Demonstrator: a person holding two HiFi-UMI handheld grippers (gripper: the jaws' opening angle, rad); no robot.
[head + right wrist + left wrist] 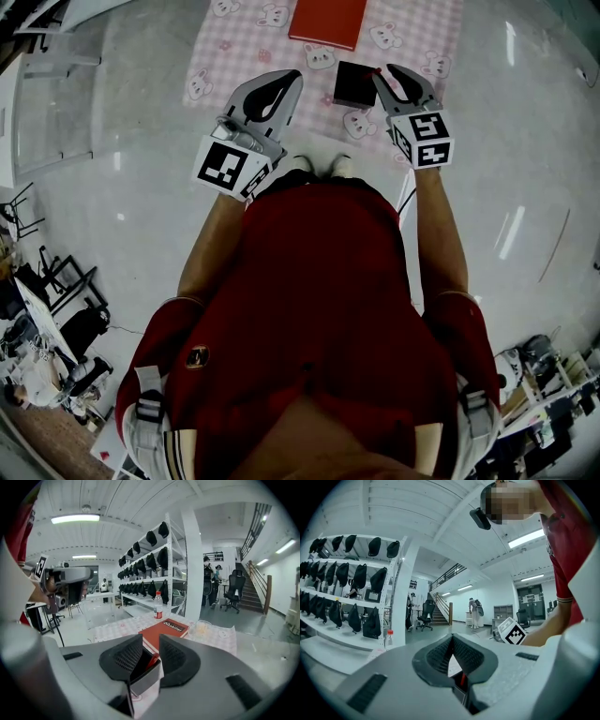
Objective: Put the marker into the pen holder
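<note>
Our right tool (150, 640), jaws apart and gripping nothing, shows the marker (153, 661) leaning near-upright inside the pen holder (145, 679); overhead hides it; our left tool (452, 637) is closed.

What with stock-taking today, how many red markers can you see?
1. The slim red marker stands inside the black square pen holder, by the open right tongs. More could be hidden deeper in the holder.

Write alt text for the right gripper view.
The right gripper, jaws open, frames a black pen holder with a red marker inside it. Beyond lie a red book and a red-capped bottle on a pink checked cloth, with shelving behind.
</note>
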